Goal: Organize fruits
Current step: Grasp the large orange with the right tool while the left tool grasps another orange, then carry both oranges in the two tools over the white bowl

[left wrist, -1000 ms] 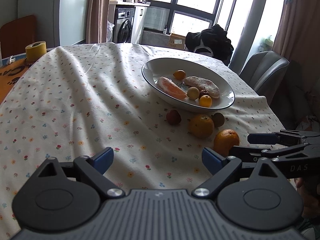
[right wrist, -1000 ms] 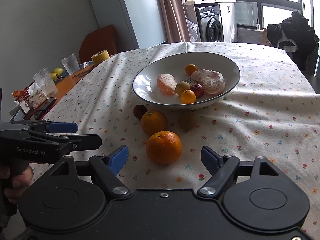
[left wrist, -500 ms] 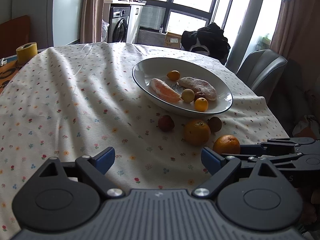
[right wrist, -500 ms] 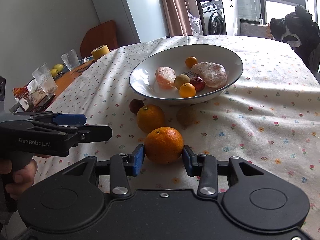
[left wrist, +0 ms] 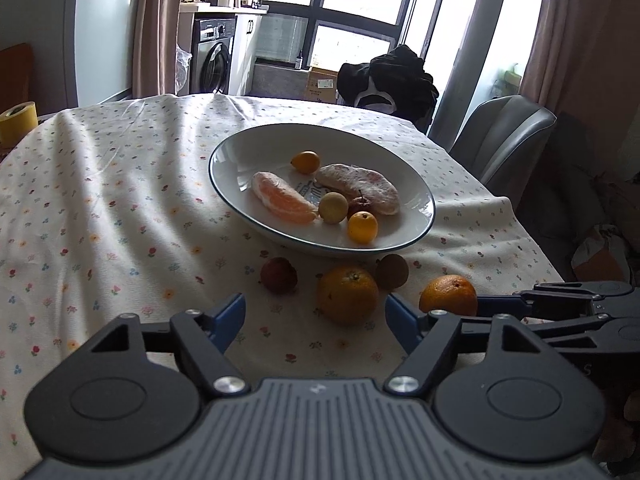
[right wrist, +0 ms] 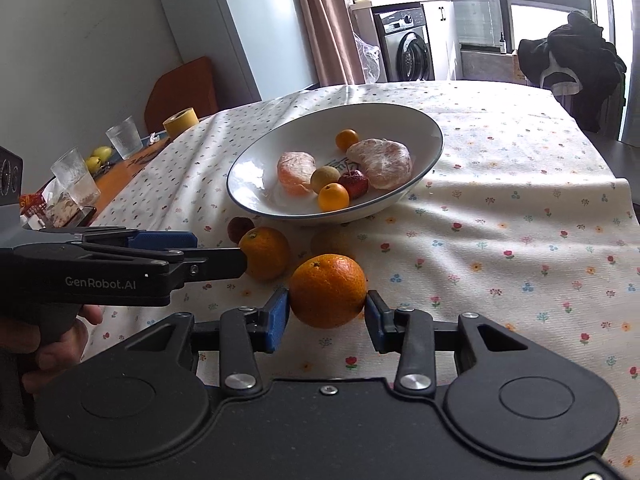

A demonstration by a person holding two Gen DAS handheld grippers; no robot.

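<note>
Between your right gripper's point(right wrist: 327, 312) blue pads sits the round orange point(right wrist: 328, 290), clamped near the white bowl point(right wrist: 248, 168); left gripper point(left wrist: 316, 314) hangs open. Squeeze loosely and it may roll free.

Bright windows point(left wrist: 352, 4), washing machine point(left wrist: 210, 60), grey chair point(left wrist: 504, 136)

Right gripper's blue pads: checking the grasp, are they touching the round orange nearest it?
Touching. The right wrist view shows both fingers of the right gripper pressed against the orange.
</note>
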